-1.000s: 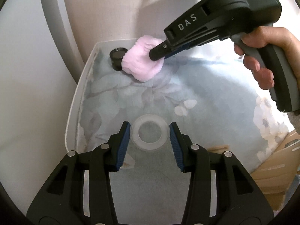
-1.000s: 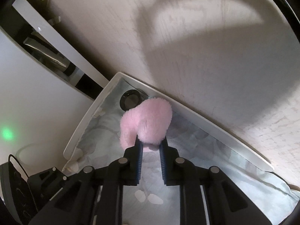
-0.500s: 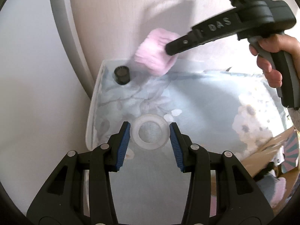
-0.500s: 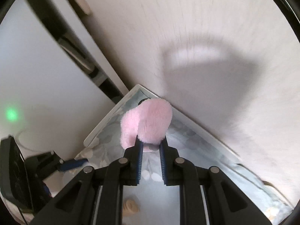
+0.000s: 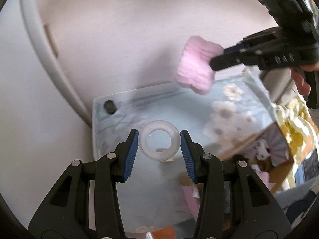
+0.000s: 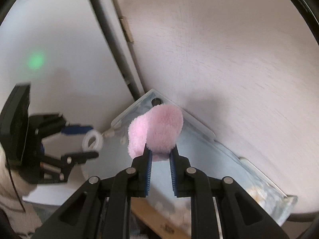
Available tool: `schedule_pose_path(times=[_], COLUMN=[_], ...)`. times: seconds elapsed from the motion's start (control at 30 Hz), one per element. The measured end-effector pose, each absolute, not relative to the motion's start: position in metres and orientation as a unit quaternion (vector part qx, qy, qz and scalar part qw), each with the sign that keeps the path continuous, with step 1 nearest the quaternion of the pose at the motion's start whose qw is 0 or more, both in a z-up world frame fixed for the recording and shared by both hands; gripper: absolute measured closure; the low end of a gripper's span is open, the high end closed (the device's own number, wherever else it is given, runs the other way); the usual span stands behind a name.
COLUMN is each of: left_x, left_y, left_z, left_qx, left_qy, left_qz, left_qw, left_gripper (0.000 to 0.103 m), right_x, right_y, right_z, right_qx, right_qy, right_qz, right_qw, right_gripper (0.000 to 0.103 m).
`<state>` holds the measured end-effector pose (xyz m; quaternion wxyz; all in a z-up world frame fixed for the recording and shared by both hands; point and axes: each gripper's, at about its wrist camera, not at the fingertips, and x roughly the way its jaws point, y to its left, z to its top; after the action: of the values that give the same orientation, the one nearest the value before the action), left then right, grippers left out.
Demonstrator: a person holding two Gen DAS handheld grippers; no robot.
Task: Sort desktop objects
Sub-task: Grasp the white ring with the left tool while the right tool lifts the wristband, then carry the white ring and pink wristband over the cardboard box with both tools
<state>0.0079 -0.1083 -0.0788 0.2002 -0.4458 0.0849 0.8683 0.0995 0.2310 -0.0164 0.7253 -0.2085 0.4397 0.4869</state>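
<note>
My left gripper [image 5: 159, 142] is shut on a clear tape roll [image 5: 159, 140] and holds it in the air above the table. It also shows at the left of the right wrist view [image 6: 90, 140] with the roll [image 6: 92, 140]. My right gripper [image 6: 160, 151] is shut on a fluffy pink cloth [image 6: 157, 129] and holds it high over the table. In the left wrist view that cloth [image 5: 196, 72] hangs at the upper right. A small black cap [image 5: 109, 106] stands in the table's far left corner.
The table carries a pale blue floral cloth [image 5: 229, 111] with a white rim [image 6: 199, 122]. A wall stands right behind it. A cardboard box [image 5: 279, 159] with mixed items sits low at the right, beside the table.
Both grippers have risen and pulled back from the table, each with its object still held. The pink cloth has moved up and to the right, away from the black cap.
</note>
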Motion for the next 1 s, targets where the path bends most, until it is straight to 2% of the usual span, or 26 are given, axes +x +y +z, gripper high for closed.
schedule_pose_path(times=[0.17,0.37,0.73,1.0], left_x=[0.033,0.058,0.091,0.098], left_y=[-0.077,-0.038,0.003,0.011], left_z=[-0.062,-0.076,-0.141,-0.173], left_qx=[-0.445,-0.465,-0.530,-0.568], left_qy=[0.099,0.121,0.159,0.169], left_qz=[0.854,0.824,0.767,0.738], left_qw=[0.249,0.300,0.324,0.323], left_gripper=[0.063,0.063,0.063,0.063], right_x=[0.054,0.016,-0.007,-0.021], right_y=[0.196,0.165,0.096,0.078], right_z=[-0.013,-0.030,-0.104,-0.135], right_qx=[-0.202,-0.185,-0.164,-0.177], right_qy=[0.455,0.476,0.562,0.581], right_qz=[0.481,0.463,0.400,0.380], right_qw=[0.722,0.724,0.705,0.698], right_gripper=[0.087,0.087,0.087,0.087])
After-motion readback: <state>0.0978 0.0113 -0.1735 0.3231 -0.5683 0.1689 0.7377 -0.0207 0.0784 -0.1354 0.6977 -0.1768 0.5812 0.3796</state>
